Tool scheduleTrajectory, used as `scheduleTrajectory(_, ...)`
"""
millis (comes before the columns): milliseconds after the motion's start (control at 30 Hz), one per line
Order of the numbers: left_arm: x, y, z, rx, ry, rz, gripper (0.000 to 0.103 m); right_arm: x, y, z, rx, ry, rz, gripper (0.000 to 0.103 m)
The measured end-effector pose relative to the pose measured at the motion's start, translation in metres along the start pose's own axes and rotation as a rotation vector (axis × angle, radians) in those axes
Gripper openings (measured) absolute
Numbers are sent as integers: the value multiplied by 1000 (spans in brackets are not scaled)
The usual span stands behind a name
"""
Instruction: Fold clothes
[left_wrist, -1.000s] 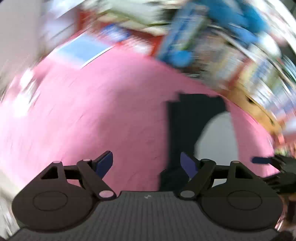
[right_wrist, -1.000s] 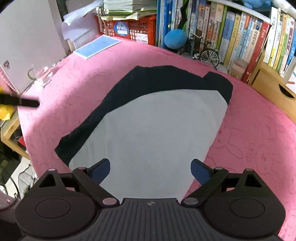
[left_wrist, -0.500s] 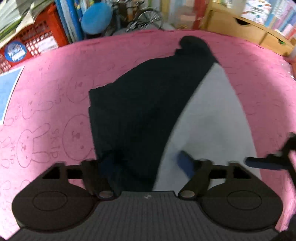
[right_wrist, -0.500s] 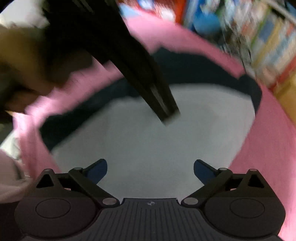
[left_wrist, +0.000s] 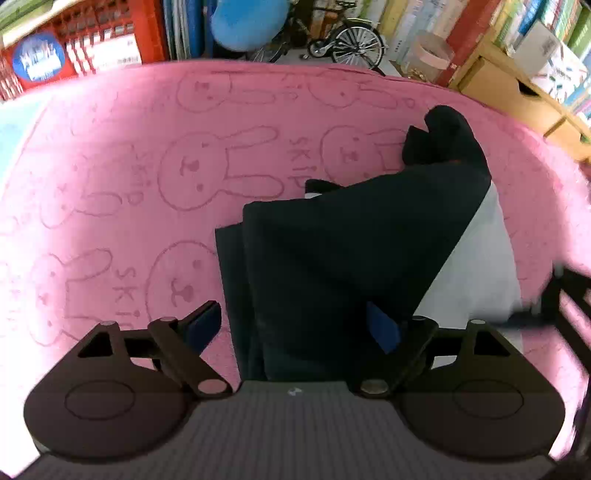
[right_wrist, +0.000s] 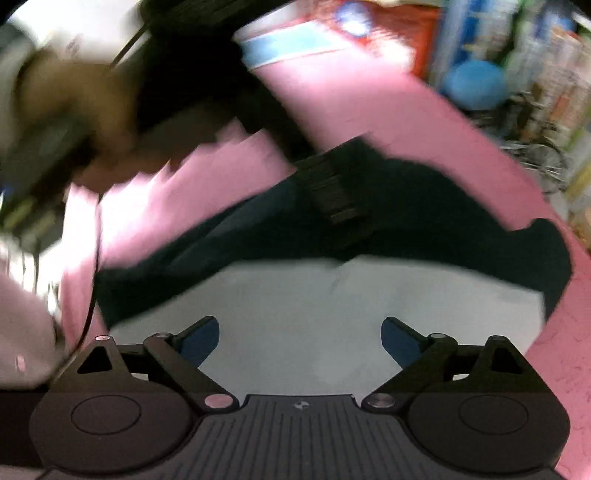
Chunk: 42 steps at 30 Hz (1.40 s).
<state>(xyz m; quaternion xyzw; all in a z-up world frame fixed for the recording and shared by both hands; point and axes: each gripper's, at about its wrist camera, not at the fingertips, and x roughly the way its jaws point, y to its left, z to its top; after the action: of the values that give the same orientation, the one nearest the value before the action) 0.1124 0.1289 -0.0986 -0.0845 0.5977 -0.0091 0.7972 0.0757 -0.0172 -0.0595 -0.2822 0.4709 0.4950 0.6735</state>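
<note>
A garment with a white body (right_wrist: 314, 306) and dark navy sleeves (left_wrist: 351, 251) lies flat on the pink bunny-print cloth (left_wrist: 147, 177). My left gripper (left_wrist: 295, 326) points steeply down over the near end of the dark sleeve; its jaws are opening, the sleeve lies between them and the pads do not press on it. In the blurred right wrist view, my right gripper (right_wrist: 301, 339) hovers over the white body with its jaws wide apart and closing a little, gripping nothing. The left gripper (right_wrist: 332, 192) and the hand (right_wrist: 74, 103) holding it cross that view.
Along the far edge of the cloth stand a red crate (left_wrist: 74, 55), a blue ball (left_wrist: 247, 22), a toy bicycle (left_wrist: 347, 40), rows of books and a wooden drawer unit (left_wrist: 509, 88). A blue and white sheet (right_wrist: 295, 48) lies at the back left.
My left gripper swung from bare pink cloth over onto the dark sleeve and came lower. The right gripper sank closer to the white body, and the left gripper with its hand entered its view.
</note>
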Motion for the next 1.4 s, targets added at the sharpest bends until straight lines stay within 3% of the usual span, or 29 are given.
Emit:
scheduleTrajectory(67,0,2,0,-8,5,-4,97,15,-25,10,78,-3,-23,96)
scheduleTrajectory(100,1,4,-1,-14,9,-7,97,27,-35,12,105,9,-20,103)
scheduleTrajectory(133,2,5,-1,-20,12,-9,97,39,-41,13,123,8,6,103)
scheduleTrajectory(300,5,8,0,-38,14,-9,100,28,-47,21,31,24,18,100)
scheduleTrajectory(400,6,10,-1,-49,13,-10,102,20,-59,10,51,-12,-43,101)
scheduleTrajectory(467,7,9,-1,-52,14,-7,102,38,-71,10,101,3,-64,103)
scheduleTrajectory(633,1,1,2,-25,12,32,101,38,-54,12,80,-4,-139,103)
scheduleTrajectory(767,-17,-4,-5,-30,-4,63,97,12,-52,-18,204,-62,-151,103)
scheduleTrajectory(1033,-69,-24,-53,-75,-15,93,96,-45,-25,-97,385,-101,-202,103)
scheduleTrajectory(1267,-115,-56,-111,-122,-57,138,100,-81,17,-122,366,-177,-214,103)
scheduleTrajectory(1400,-137,-76,-138,-95,-105,163,102,-92,38,-131,358,-213,-212,103)
